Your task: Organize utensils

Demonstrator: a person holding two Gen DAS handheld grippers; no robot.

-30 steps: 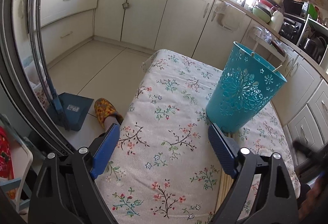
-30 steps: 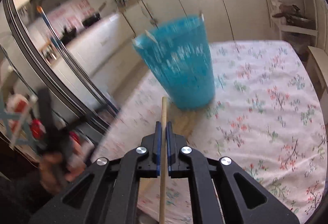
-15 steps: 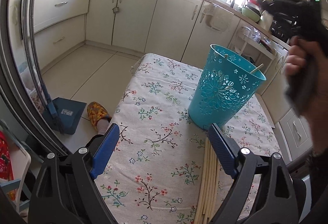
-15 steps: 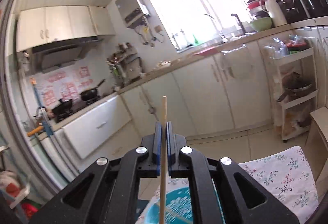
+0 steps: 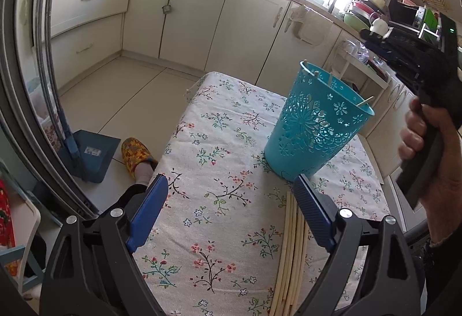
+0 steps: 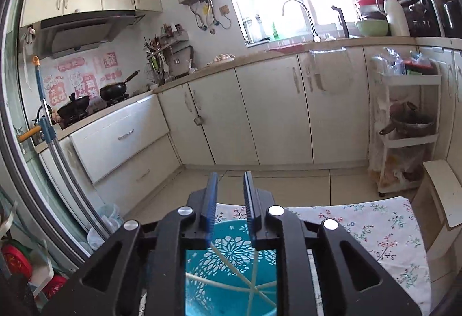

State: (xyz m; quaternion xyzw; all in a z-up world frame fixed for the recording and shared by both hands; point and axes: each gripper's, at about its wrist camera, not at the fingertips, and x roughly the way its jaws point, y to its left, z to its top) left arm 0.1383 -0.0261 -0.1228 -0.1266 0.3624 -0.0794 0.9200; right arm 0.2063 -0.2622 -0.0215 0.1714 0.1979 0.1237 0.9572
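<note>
A teal perforated basket (image 5: 314, 125) stands on the flowered tablecloth (image 5: 219, 160), with a few chopstick tips showing over its rim. A bundle of pale chopsticks (image 5: 291, 252) lies on the cloth just in front of it. My left gripper (image 5: 229, 183) hovers open over the cloth, its right finger above the bundle. A hand (image 5: 424, 131) holds my right gripper high, to the right of the basket. In the right wrist view my right gripper (image 6: 230, 176) is straight above the basket (image 6: 231, 246), its jaws opening and nothing pressed between them. Loose chopsticks (image 6: 231, 284) lie inside.
A blue dustpan with broom (image 5: 92, 154) and a foot in a yellow slipper (image 5: 135, 154) are on the floor left of the table. Kitchen cabinets (image 6: 274, 113) run along the far wall. A white shelf trolley (image 6: 404, 137) and a pale stool (image 6: 441, 191) stand at the right.
My right gripper rose from the table with one chopstick pinched, came over the basket, and its jaws parted; the stick is no longer between them. The left gripper stayed about where it was.
</note>
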